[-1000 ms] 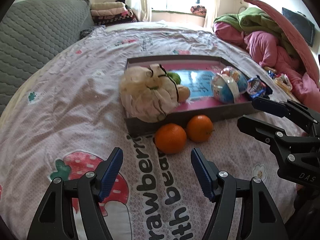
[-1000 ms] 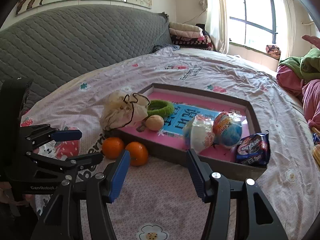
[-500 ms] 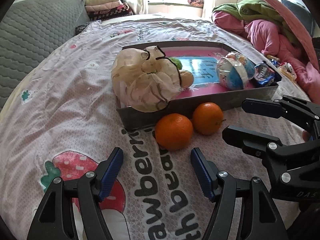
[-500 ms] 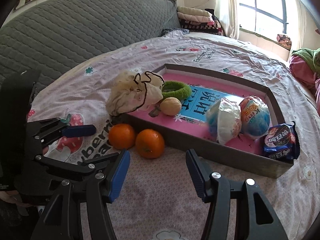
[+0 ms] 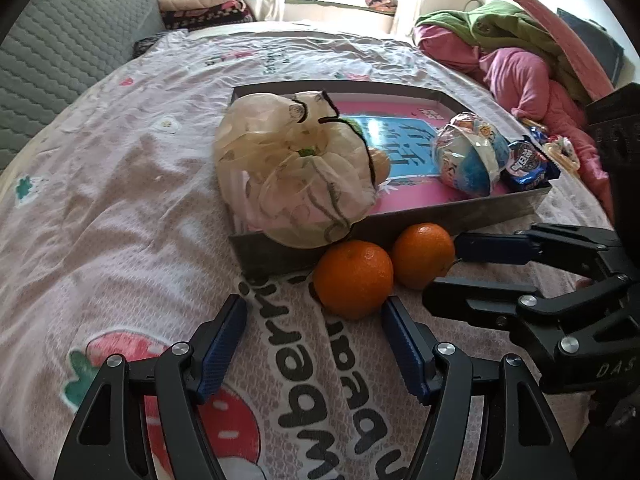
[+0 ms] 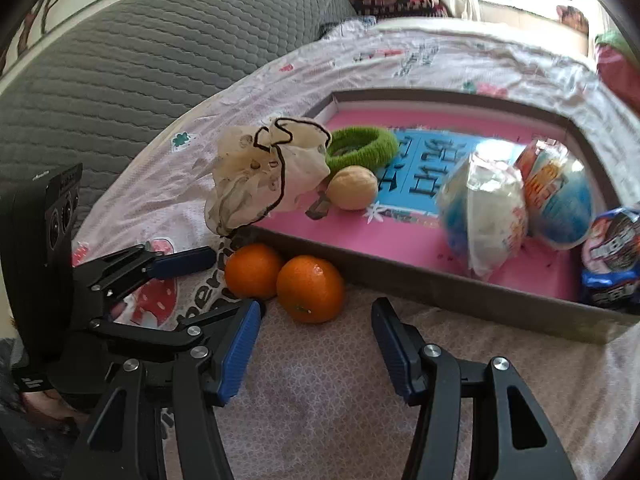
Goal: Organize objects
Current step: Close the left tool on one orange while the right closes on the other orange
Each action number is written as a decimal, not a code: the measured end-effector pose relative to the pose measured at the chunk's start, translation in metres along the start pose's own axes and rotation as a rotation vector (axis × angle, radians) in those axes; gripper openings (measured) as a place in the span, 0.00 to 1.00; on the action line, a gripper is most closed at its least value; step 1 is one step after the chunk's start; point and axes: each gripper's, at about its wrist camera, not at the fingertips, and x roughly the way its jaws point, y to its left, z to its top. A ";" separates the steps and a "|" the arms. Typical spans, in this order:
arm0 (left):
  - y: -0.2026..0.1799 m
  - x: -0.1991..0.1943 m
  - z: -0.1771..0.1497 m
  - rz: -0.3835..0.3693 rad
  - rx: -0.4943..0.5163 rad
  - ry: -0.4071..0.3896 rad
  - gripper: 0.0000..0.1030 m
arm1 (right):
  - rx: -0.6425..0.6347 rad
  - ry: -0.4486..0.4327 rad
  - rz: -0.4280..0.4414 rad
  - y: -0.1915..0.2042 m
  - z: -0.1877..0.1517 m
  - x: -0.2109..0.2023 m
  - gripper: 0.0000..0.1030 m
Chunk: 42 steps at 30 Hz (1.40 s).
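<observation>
Both claws nearer oranges (image 5: 352, 278); cloth bag (image 5: 296, 176) hides green ring (image 6: 362, 148).

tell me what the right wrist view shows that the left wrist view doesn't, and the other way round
Only the right wrist view shows the whole fuzzy green ring and the whole round beige ball in the tray; the cloth pouch hides most of both from the left.

Only the left wrist view shows the heap of pink and green bedding.

Both show two round oranges outside the shallow grey tray, the cream drawstring cloth pouch, and both open hand-held grippers: left hand-held gripper, right hand-held gripper.
</observation>
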 end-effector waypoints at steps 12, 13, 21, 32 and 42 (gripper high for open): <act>-0.016 0.012 0.008 0.009 0.063 -0.013 0.55 | 0.046 0.008 0.064 -0.009 0.008 0.008 0.36; -0.019 0.011 0.007 -0.002 0.074 -0.014 0.45 | 0.037 0.004 0.051 -0.007 0.008 0.007 0.35; -0.025 0.009 0.006 -0.005 0.085 -0.021 0.38 | 0.024 -0.013 0.037 -0.006 0.005 0.004 0.34; -0.024 0.003 0.005 -0.008 0.059 -0.032 0.38 | 0.040 -0.037 0.055 -0.007 0.003 -0.004 0.31; -0.008 -0.003 0.005 -0.020 -0.007 -0.035 0.38 | 0.077 -0.029 0.092 -0.010 0.002 0.007 0.30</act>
